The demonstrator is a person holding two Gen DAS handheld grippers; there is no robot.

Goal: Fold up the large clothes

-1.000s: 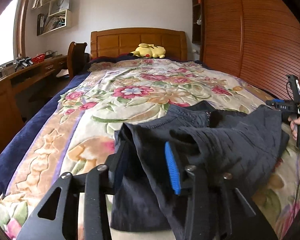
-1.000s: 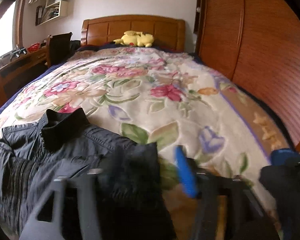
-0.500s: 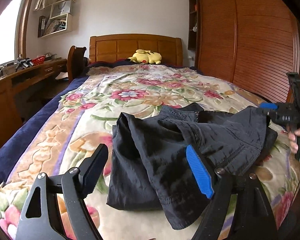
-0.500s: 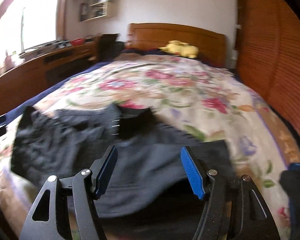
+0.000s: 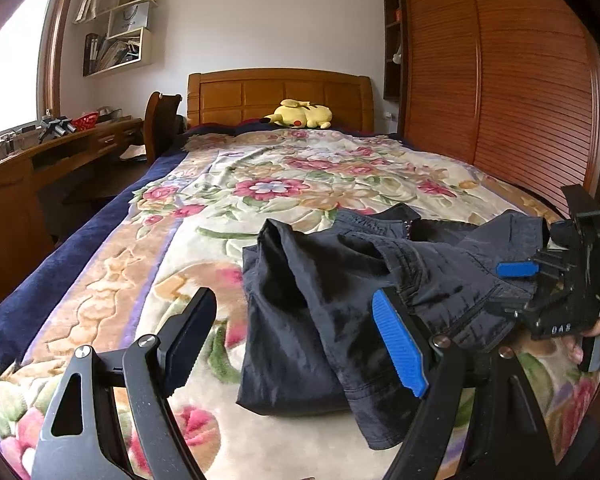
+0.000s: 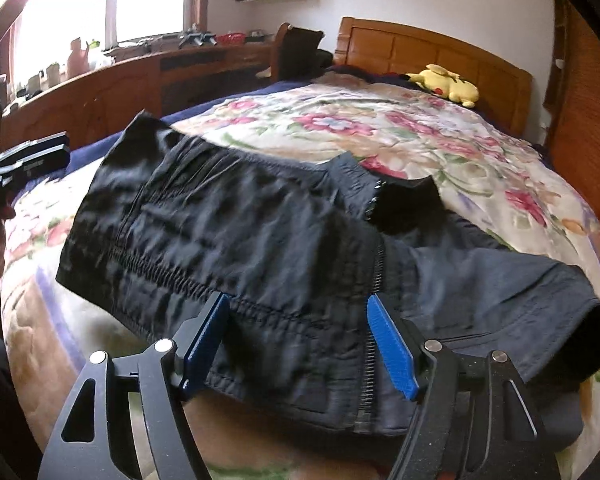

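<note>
A dark navy jacket (image 5: pixel 340 280) lies partly folded on the floral bedspread (image 5: pixel 260 184), its collar toward the headboard. In the right wrist view the jacket (image 6: pixel 260 240) fills the middle, zipper running toward me. My left gripper (image 5: pixel 296 344) is open and empty, just in front of the jacket's near left hem. My right gripper (image 6: pixel 298 340) is open at the jacket's near edge, its fingers on either side of the hem by the zipper, not closed on it. It also shows at the right edge of the left wrist view (image 5: pixel 560 276).
A yellow plush toy (image 5: pixel 302 114) lies by the wooden headboard (image 5: pixel 280 92). A wooden desk (image 5: pixel 40 168) and chair (image 5: pixel 160 124) stand left of the bed. A slatted wardrobe (image 5: pixel 520 100) runs along the right side.
Both grippers have let go of the jacket and opened. The left pulled back from the cloth. The right swung leftward and now faces the jacket's hem.
</note>
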